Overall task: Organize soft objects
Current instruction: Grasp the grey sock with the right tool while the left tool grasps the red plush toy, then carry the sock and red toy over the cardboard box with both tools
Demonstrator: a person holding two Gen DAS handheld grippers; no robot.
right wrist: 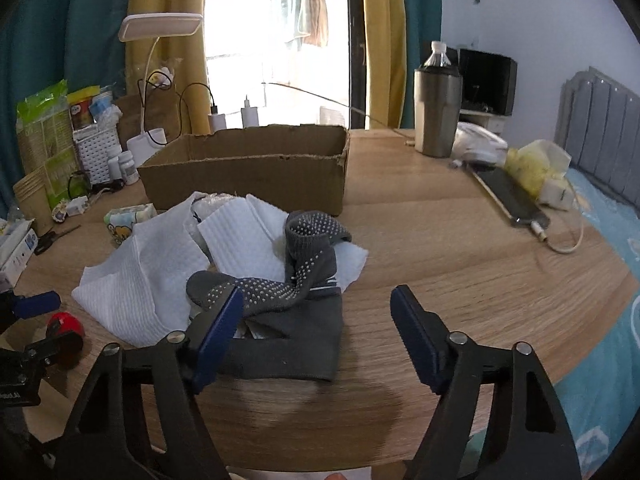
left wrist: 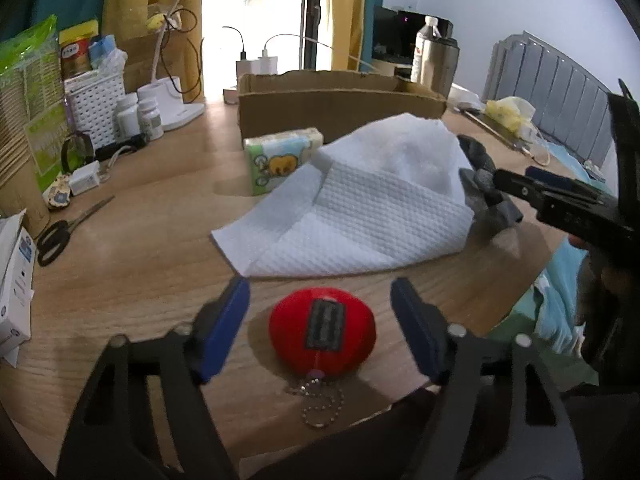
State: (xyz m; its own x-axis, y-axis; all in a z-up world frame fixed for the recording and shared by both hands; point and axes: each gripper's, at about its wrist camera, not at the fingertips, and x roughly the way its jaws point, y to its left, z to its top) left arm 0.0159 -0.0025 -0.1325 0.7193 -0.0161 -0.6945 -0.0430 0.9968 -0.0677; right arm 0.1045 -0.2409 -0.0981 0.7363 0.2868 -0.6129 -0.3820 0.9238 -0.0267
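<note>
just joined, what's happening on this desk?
A person is sorting soft things with a hand-held tool in each hand. The left tool straddles a red squishy keychain, pads not yet touching it. The right tool hangs open by the grey grip socks lying on a white cloth. The cardboard box behind looks empty.

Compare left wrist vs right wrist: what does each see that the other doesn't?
Left wrist only: scissors blades, bead chain and label on the red ball. Right wrist only: full grey socks, phone, lamp head. Both: white cloth, cardboard box, tissue pack, steel tumbler.
</note>
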